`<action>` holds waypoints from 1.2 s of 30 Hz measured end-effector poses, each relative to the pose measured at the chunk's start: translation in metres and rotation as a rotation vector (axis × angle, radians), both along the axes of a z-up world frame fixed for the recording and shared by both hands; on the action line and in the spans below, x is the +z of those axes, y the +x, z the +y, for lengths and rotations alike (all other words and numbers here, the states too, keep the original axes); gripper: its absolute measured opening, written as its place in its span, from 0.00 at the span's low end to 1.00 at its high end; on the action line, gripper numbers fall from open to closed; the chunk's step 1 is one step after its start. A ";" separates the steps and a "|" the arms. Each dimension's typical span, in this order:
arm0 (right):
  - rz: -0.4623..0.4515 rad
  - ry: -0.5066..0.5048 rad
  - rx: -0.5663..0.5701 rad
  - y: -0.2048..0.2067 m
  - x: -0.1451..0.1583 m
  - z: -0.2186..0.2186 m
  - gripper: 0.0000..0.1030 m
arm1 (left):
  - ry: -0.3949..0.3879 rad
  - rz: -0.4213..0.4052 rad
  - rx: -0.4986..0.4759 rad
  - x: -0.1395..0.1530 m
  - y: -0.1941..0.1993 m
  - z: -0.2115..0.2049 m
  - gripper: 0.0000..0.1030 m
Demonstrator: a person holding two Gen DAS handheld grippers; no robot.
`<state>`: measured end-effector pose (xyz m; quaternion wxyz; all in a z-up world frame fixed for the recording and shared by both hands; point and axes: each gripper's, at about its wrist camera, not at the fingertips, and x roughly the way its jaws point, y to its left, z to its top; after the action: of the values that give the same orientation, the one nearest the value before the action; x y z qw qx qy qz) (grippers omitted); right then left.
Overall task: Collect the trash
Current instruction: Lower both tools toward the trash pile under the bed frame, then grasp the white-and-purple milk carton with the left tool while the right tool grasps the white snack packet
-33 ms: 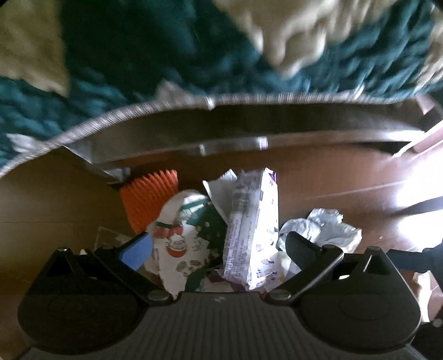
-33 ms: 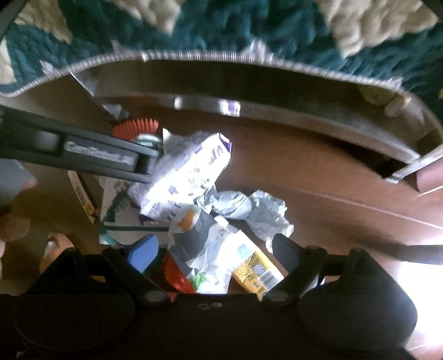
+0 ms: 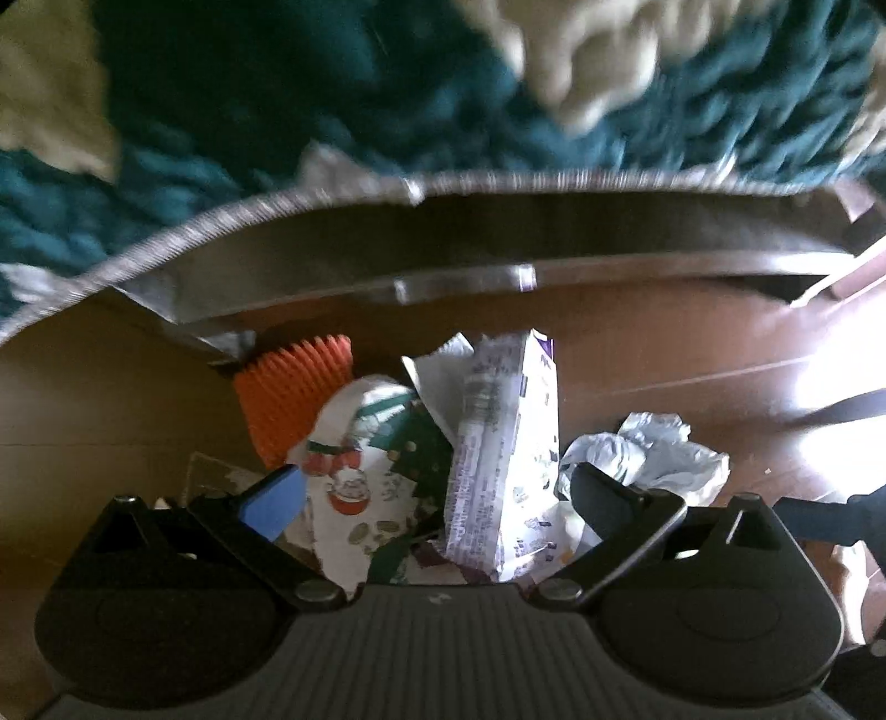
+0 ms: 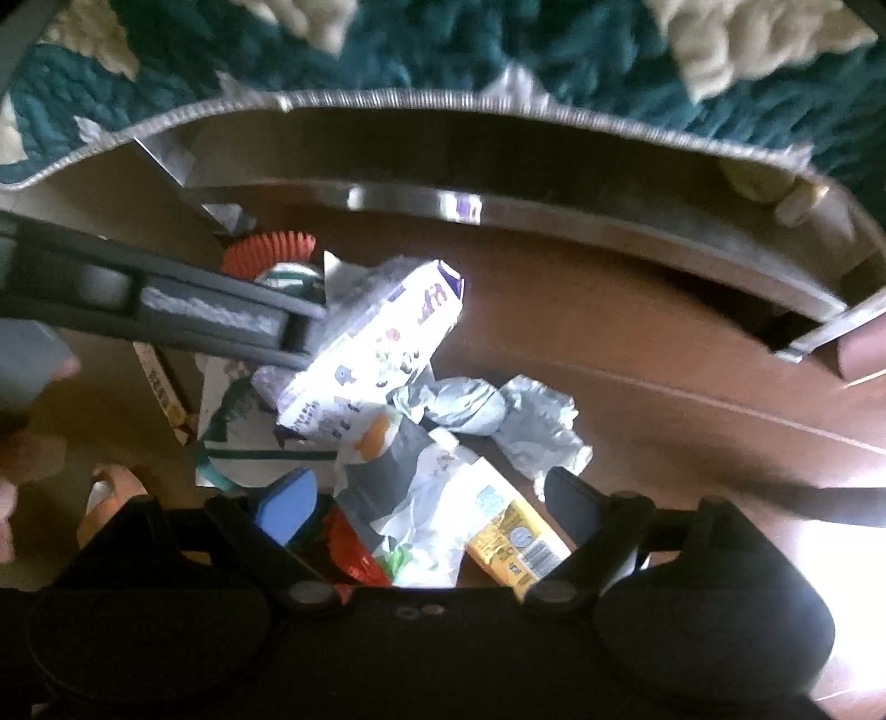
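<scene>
A white-and-purple wrapper (image 3: 501, 471) was seen between the spread fingers of the left gripper (image 3: 437, 495); nothing was gripped. The right gripper (image 4: 429, 501) was likewise held open above crumpled trash (image 4: 421, 498).

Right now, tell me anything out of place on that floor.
Litter is heaped on the wooden floor beside the rug: a white-and-purple wrapper, crumpled paper, a yellow barcoded packet and an orange pleated cup. Nothing looks spilled.
</scene>
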<state>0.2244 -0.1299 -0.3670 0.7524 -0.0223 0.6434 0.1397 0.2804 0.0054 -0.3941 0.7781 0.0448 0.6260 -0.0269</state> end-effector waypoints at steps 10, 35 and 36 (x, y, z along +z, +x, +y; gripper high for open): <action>0.048 -0.016 0.004 0.007 -0.040 0.005 0.74 | -0.013 0.085 -0.051 -0.044 0.007 -0.014 0.73; 0.060 -0.111 0.020 -0.003 0.025 0.007 0.05 | -0.066 0.073 -0.005 0.014 -0.005 -0.008 0.19; 0.047 -0.111 0.014 -0.005 0.037 0.005 0.05 | -0.070 0.066 0.003 0.024 -0.008 -0.006 0.19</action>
<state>0.2195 -0.1251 -0.3304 0.7335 -0.0652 0.6676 0.1096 0.2721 -0.0010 -0.3706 0.7581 0.0157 0.6501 -0.0488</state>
